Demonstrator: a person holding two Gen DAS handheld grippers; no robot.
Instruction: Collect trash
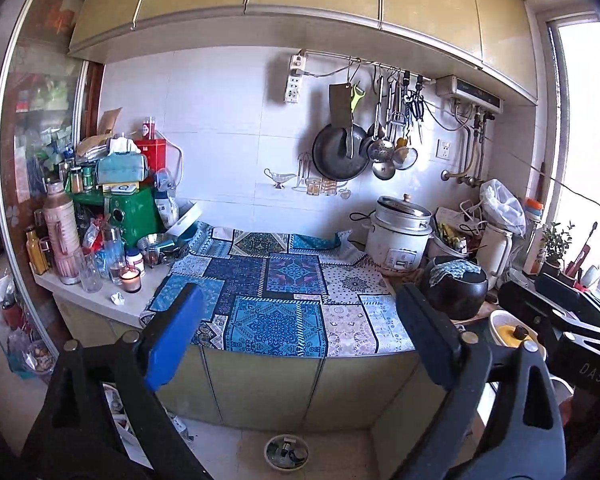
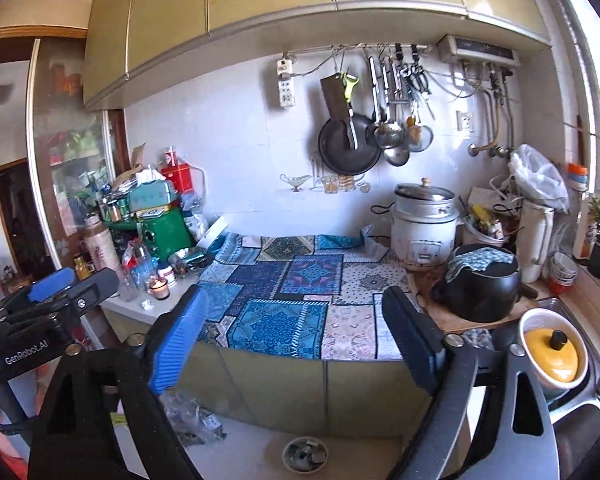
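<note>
A small crumpled white wrapper (image 1: 117,298) lies on the white counter left of the patterned cloth (image 1: 284,292); it also shows in the right wrist view (image 2: 145,304). A small bin (image 1: 286,451) with scraps inside stands on the floor below the counter, also in the right wrist view (image 2: 305,454). My left gripper (image 1: 300,320) is open and empty, held in front of the counter edge. My right gripper (image 2: 296,328) is open and empty at a similar height. The left gripper also shows at the left in the right wrist view (image 2: 54,280).
A lit candle (image 1: 131,279), glasses and bottles crowd the counter's left end. A rice cooker (image 1: 400,236) and a black pot (image 1: 454,288) stand at the right. A yellow-lidded bowl (image 2: 554,350) sits in the sink. Plastic litter (image 2: 188,416) lies on the floor.
</note>
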